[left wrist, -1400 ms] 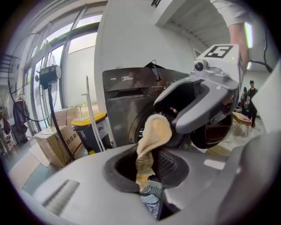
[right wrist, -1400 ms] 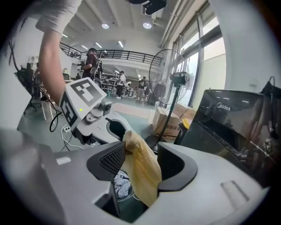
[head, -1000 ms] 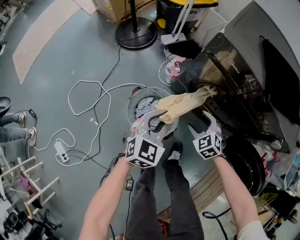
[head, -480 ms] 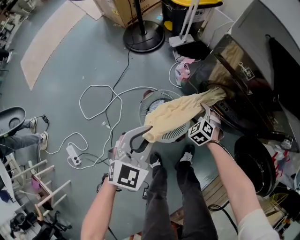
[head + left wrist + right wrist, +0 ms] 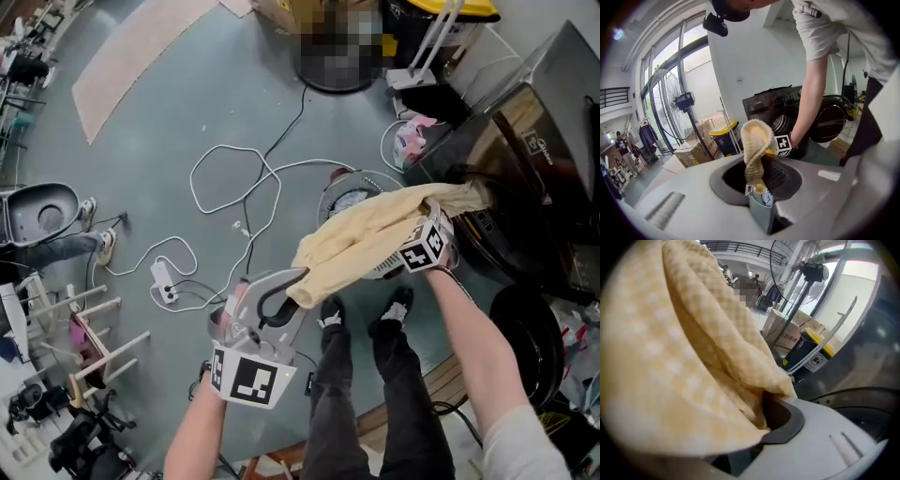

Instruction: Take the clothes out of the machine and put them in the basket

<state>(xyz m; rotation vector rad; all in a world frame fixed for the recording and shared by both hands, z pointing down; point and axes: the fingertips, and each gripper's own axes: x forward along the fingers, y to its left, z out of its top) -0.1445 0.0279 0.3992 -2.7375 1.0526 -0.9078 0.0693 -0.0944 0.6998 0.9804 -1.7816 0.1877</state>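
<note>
Clearly limp and light, the yellow garment (image 5: 361, 239) hung from the left gripper's (image 5: 281, 295) clenched fingers. The right gripper's (image 5: 424, 248) fingers had just been closing on its bunched far end.

Pale yellow checked cloth (image 5: 361, 239)

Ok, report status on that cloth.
Left gripper clamped on yellow cloth. Right gripper jaws just closing, cloth between. Tail at machine, basket below.

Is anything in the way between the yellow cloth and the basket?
Nothing visible is in the way. The yellow cloth, pinched in the left tool, hangs over the open basket, which holds some clothes.
</note>
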